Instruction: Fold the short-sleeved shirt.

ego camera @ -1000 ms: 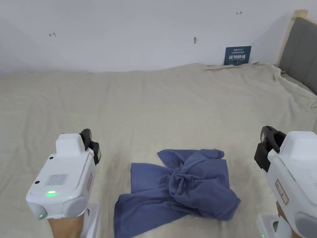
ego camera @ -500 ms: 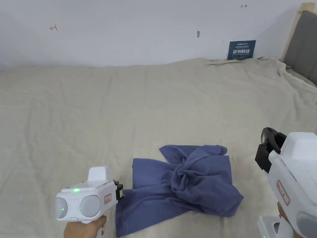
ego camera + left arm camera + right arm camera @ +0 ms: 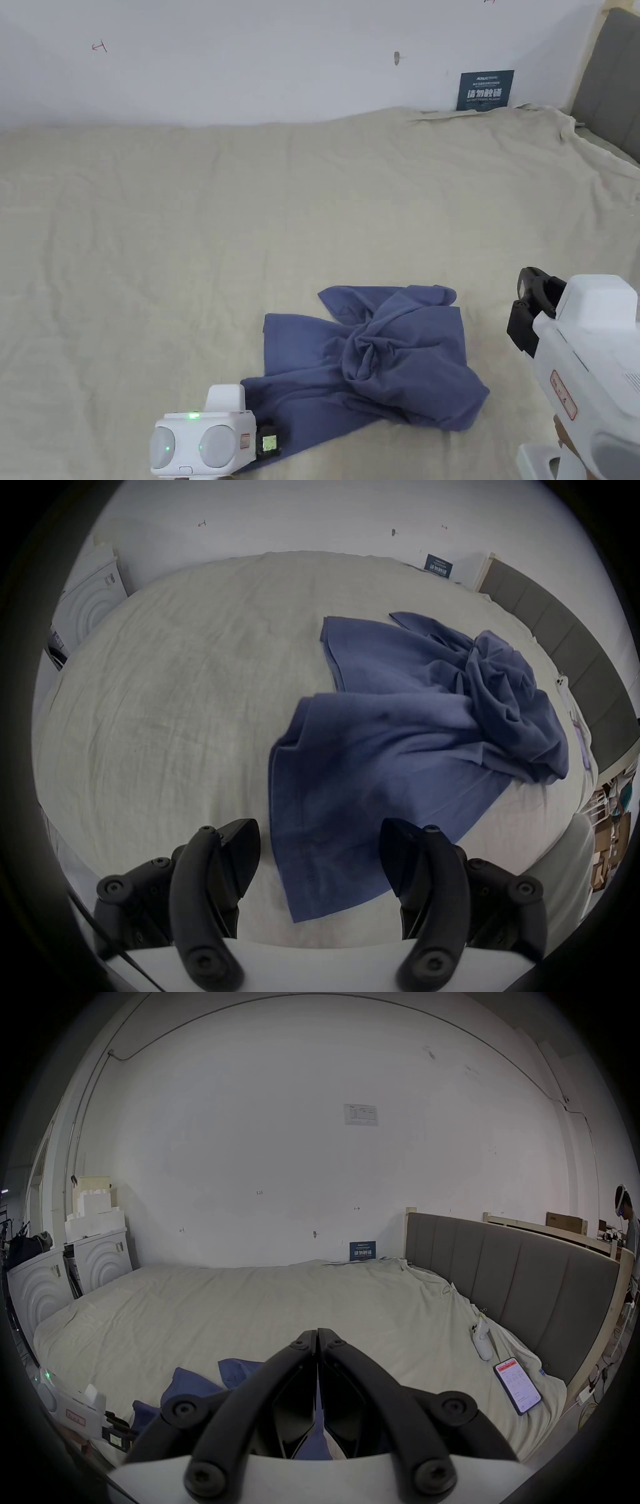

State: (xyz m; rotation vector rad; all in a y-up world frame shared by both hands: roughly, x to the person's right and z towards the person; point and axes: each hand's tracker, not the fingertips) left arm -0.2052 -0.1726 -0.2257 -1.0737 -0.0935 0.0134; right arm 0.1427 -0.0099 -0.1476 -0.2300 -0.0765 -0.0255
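— Shirts? Grippers?
— One blue shirt (image 3: 375, 365), crumpled on the bed sheet (image 3: 187, 250). Two grippers.
— Left gripper (image 3: 320, 857)?
— Spread wide over the shirt's near corner, gripping nothing.
— Right gripper (image 3: 317, 1333)?
— Pressed closed, empty, beside the shirt.

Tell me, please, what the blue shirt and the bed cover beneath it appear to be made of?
The shirt looks like a soft, thin knit, perhaps cotton jersey: matte, and it bunches into limp twisted folds. The bed cover looks like a beige woven cloth, possibly cotton or linen: dull, with many fine creases. Neither fibre can be told for certain.
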